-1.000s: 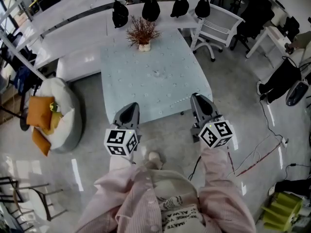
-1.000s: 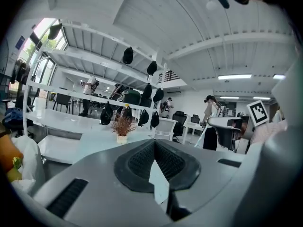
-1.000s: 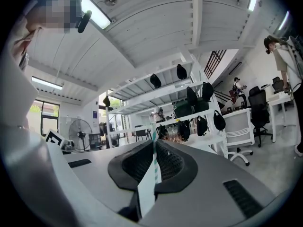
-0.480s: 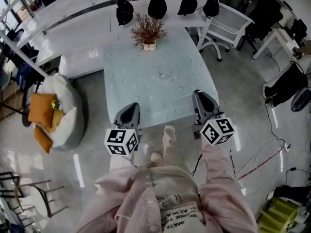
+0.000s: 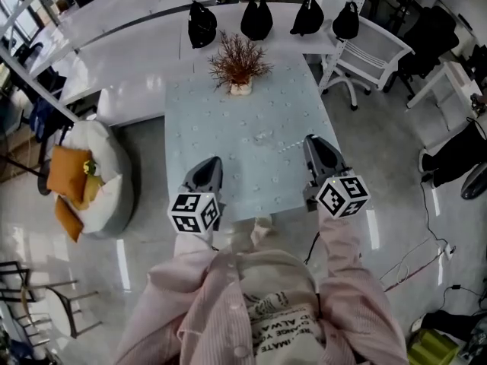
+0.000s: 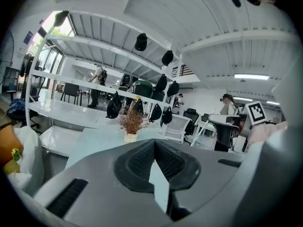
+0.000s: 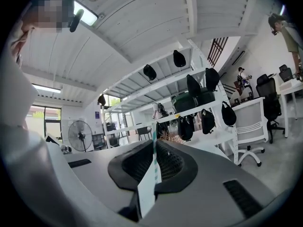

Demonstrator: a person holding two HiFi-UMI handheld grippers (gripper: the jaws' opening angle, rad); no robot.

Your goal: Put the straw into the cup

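A small clear cup [image 5: 264, 136] stands near the middle of the pale blue table [image 5: 221, 120]. A thin white straw [image 5: 288, 146] lies flat just right of the cup. My left gripper [image 5: 209, 163] hangs over the table's near left part, jaws shut and nothing in them. My right gripper [image 5: 311, 141] is over the near right edge, a little right of the straw, and is also shut and empty. Neither cup nor straw shows in the gripper views; the left gripper [image 6: 155, 141] and right gripper [image 7: 154, 144] both look level past the table.
A dried plant in a white pot [image 5: 240, 65] stands at the table's far end. Black bags [image 5: 256, 17] hang along the white shelf behind. A white chair [image 5: 373, 48] stands far right, a beanbag with orange cushions [image 5: 72, 177] at left, and cables [image 5: 426, 234] lie on the floor at right.
The person has stepped up to the table. Both grippers have moved from short of its near edge to over its near part, still shut.
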